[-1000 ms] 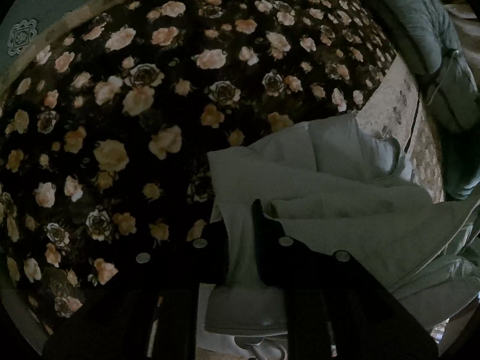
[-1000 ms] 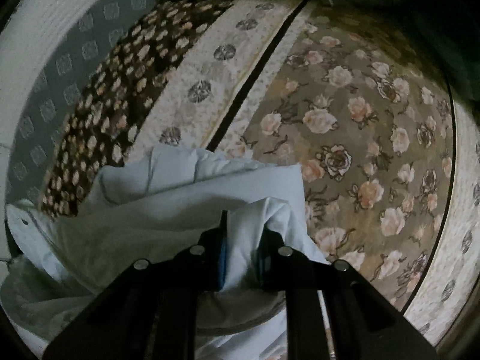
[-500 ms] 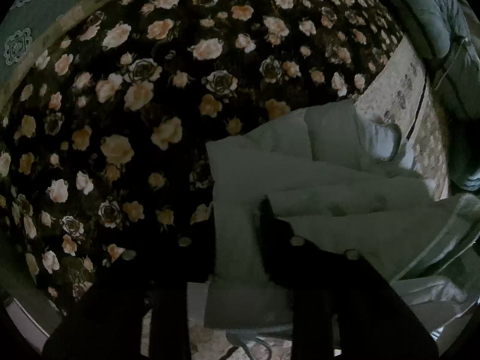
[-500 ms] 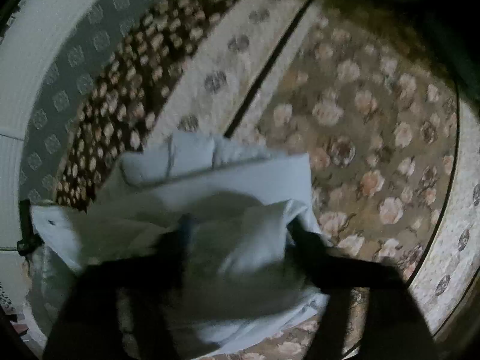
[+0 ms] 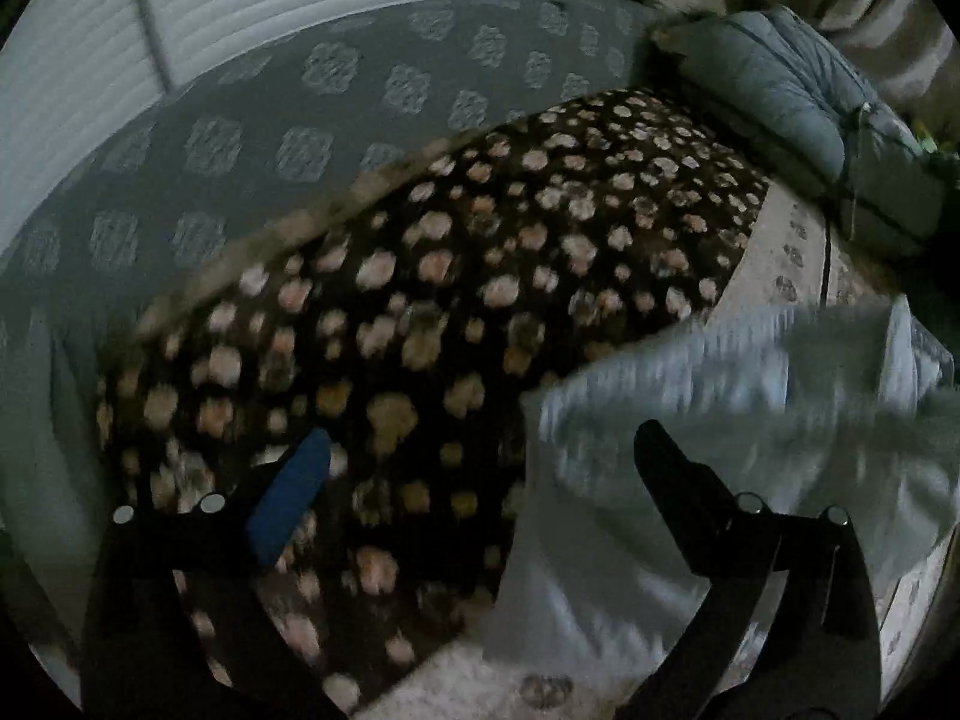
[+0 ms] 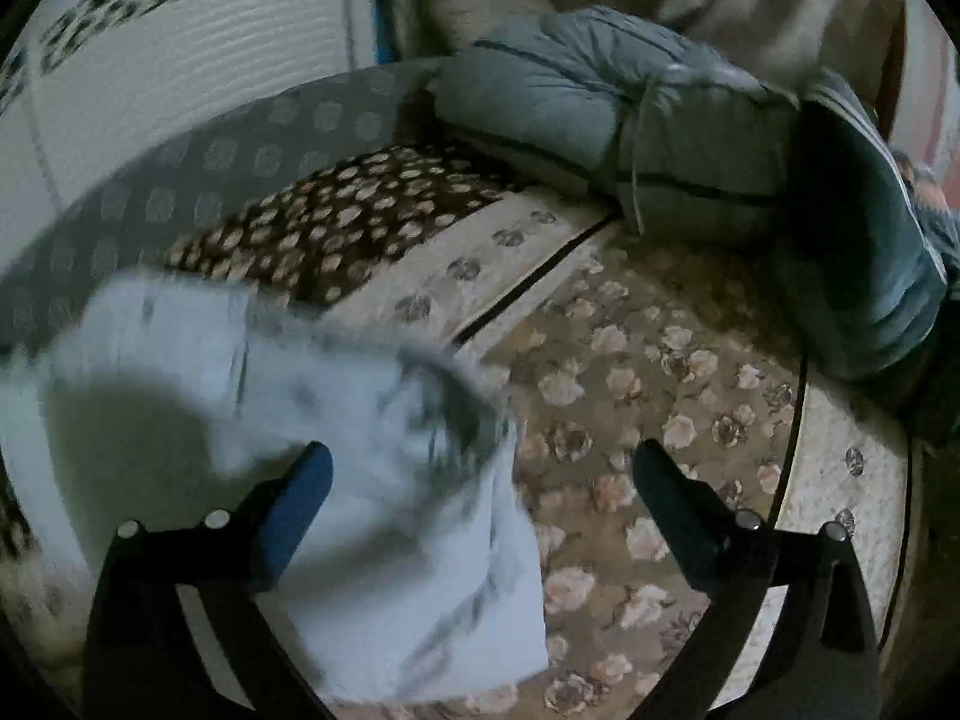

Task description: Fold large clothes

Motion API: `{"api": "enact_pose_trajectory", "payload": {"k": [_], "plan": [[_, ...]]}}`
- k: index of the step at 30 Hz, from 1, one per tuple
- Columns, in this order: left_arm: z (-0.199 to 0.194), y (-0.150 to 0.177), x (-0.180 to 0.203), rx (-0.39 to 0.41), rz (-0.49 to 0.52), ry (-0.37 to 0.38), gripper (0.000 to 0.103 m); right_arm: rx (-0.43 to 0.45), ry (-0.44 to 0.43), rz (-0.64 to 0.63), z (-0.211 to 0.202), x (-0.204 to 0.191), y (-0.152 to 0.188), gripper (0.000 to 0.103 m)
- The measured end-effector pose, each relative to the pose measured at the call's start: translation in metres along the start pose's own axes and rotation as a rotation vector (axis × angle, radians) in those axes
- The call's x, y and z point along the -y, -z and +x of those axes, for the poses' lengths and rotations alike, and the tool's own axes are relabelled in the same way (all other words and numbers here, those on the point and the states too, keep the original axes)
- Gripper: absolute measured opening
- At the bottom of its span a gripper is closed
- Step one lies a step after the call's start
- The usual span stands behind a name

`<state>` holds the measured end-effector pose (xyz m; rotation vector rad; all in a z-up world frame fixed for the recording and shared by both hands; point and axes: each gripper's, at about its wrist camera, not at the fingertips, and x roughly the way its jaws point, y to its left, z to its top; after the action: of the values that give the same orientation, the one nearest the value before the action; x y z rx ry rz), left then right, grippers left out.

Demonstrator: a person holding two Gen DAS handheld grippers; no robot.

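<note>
1. Tools first: the left tool (image 5: 480, 450) stands spread wide, its jaws having just been opening, and nothing is pinched between them.
2. Its blue-padded finger (image 5: 291, 495) hangs over the dark flowered blanket (image 5: 456, 276); the other finger sits over the edge of the pale blue garment (image 5: 708, 420), though blur hides whether it touches the cloth.
3. The right tool (image 6: 480, 462) is also spread wide, its jaws having just been opening; it grips nothing.
4. The garment (image 6: 384, 480) lies bunched on the bed below the right tool, partly between its fingers and reaching out to the left.
5. Beside the garment on the right lies a tan flowered cover (image 6: 648, 396).
6. Farther off, a rolled grey-blue quilt (image 6: 606, 108) rests at the far end of the bed.
</note>
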<state>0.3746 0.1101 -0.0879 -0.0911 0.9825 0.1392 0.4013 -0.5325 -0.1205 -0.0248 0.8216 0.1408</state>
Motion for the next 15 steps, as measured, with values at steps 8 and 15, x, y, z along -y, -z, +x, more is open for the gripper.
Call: {"api": "enact_pose_trajectory", "payload": {"k": [8, 15], "plan": [[0.023, 0.055, 0.017, 0.013, 0.067, 0.009, 0.1, -0.007, -0.05, -0.032, 0.025, -0.005, 0.044, 0.101], [0.073, 0.076, 0.039, -0.012, 0.148, -0.012, 0.1, -0.065, -0.084, -0.043, 0.067, -0.007, 0.048, 0.101]]}}
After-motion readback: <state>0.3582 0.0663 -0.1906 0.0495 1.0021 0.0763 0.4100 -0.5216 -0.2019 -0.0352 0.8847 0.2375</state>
